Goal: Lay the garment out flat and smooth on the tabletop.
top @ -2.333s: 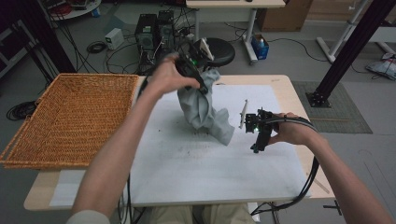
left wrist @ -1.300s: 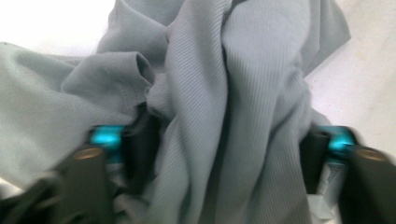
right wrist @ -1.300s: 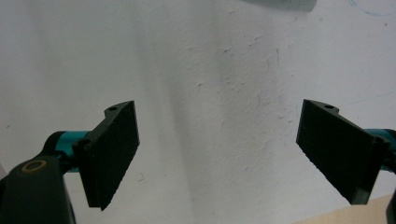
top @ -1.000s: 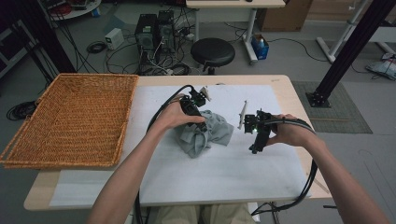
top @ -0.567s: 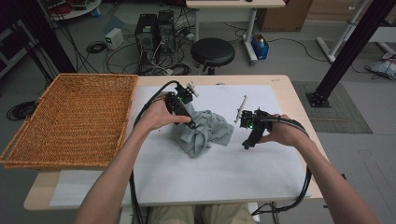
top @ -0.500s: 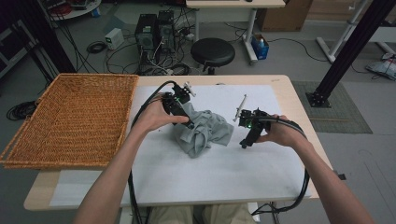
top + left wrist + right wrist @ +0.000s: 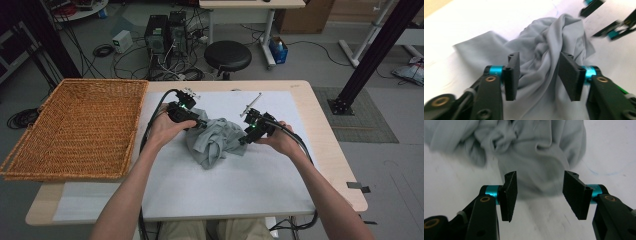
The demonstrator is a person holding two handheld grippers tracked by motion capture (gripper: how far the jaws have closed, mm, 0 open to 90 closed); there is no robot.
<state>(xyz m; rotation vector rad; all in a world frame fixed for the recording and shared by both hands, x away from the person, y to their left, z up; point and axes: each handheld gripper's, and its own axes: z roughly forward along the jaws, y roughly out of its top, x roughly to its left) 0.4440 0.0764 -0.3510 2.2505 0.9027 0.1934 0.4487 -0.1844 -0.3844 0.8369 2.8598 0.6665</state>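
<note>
One crumpled grey cloth (image 7: 216,141) lies bunched on the white mat (image 7: 225,190) near the middle of the table (image 7: 330,150), slightly toward its far side. It is heaped in folds, with a flatter flap spreading out toward the near left.

The left gripper (image 7: 196,122) sits at the cloth's far-left edge. In the left gripper view its two black jaws stand wide apart, with the cloth's folds (image 7: 549,62) rising in the gap between them; they are not closed on the fabric, and I cannot tell whether their tips touch it.

The right gripper (image 7: 245,140) is at the cloth's right edge. In the right gripper view its two jaws are also spread wide, hanging just over the mat with a rounded lobe of the cloth (image 7: 541,170) directly ahead of them; nothing is clamped between them.

Each gripper is held in one hand, two hands in all, with bare forearms reaching in from the near edge and a black cable trailing from each tool.

One wicker basket (image 7: 30,145) rests on the left part of the table, well apart from the cloth. Beyond the far edge stands one black round stool (image 7: 228,56).
</note>
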